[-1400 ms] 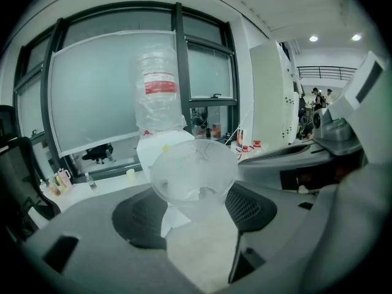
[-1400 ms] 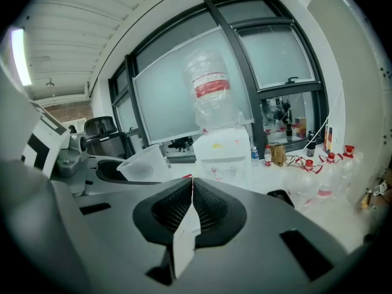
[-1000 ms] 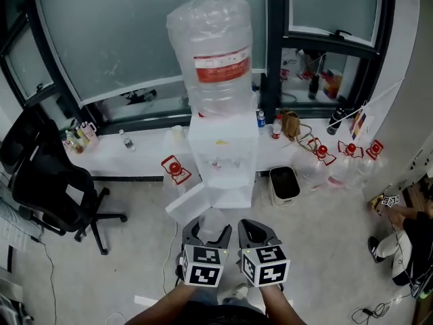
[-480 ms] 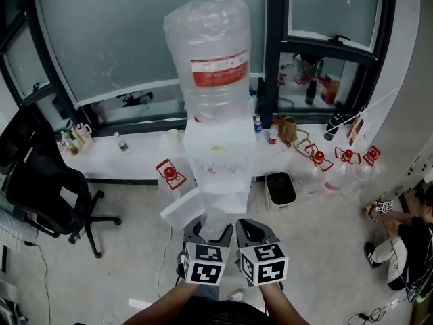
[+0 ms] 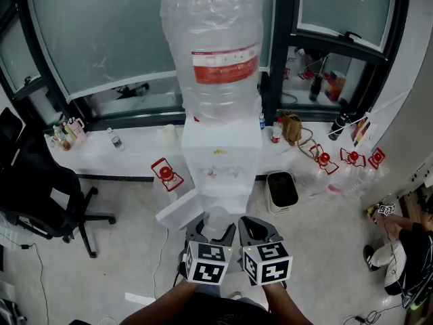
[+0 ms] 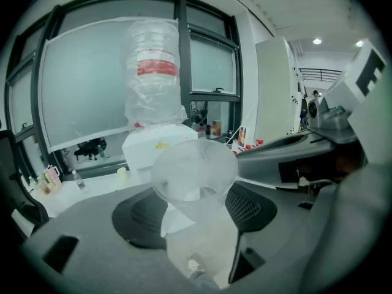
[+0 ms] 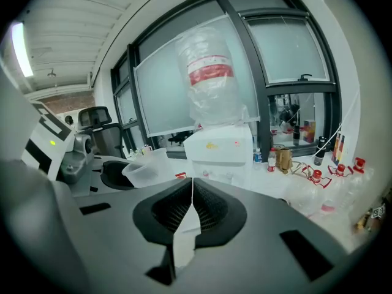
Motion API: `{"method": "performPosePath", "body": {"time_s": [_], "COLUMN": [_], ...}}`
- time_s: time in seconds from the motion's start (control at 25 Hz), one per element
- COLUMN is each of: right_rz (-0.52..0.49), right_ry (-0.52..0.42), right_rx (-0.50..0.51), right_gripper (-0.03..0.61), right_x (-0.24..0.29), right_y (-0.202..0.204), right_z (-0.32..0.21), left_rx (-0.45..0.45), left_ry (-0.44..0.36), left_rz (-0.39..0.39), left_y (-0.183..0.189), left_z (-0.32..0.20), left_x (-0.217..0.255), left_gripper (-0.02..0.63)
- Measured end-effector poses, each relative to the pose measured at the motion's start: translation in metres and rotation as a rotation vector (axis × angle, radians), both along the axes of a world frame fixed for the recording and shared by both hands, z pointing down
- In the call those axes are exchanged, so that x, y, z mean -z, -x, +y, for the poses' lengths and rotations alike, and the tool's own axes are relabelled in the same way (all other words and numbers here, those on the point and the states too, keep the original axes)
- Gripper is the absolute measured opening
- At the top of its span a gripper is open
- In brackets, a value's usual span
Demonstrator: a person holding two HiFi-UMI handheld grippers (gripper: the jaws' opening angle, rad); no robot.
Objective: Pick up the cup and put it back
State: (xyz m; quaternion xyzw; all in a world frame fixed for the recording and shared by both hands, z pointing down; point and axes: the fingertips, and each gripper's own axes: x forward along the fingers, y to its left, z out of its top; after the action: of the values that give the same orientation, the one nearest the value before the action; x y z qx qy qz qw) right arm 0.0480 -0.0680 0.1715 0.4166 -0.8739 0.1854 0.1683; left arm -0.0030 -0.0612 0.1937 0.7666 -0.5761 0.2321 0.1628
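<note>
The water dispenser (image 5: 222,151) has drawn slightly nearer, while the left claw (image 5: 211,231) still clamps the clear cup (image 6: 195,175) in the air before it and the right claw (image 7: 192,195) sits closed and empty, so pickup looks done and putting back remains.

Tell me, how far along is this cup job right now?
Done: the pick-up. The translucent plastic cup is clamped in the left gripper. In hand: it is held up in the air in front of the white water dispenser, while the right gripper is shut on nothing. Left: putting the cup back down; the spot it goes to is not clear from here.
</note>
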Motion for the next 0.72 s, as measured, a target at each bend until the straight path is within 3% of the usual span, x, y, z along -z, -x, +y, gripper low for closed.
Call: {"method": "performPosePath", "body": {"time_s": [0.28, 0.72], "right_rz": [0.006, 0.028], "right_ry": [0.018, 0.057], "right_rx": [-0.001, 0.009], "right_gripper": [0.021, 0.021], "right_x": [-0.045, -0.133], "right_y": [0.012, 0.027], "right_z": [-0.044, -0.099], "left_rx": [-0.050, -0.046], "left_ry": [0.035, 0.072], "left_rz": [-0.018, -0.001], "left_y": [0.004, 0.018], "left_z": [-0.038, -0.090], "left_x": [-0.051, -0.144], "left_gripper": [0.298, 0.298]}}
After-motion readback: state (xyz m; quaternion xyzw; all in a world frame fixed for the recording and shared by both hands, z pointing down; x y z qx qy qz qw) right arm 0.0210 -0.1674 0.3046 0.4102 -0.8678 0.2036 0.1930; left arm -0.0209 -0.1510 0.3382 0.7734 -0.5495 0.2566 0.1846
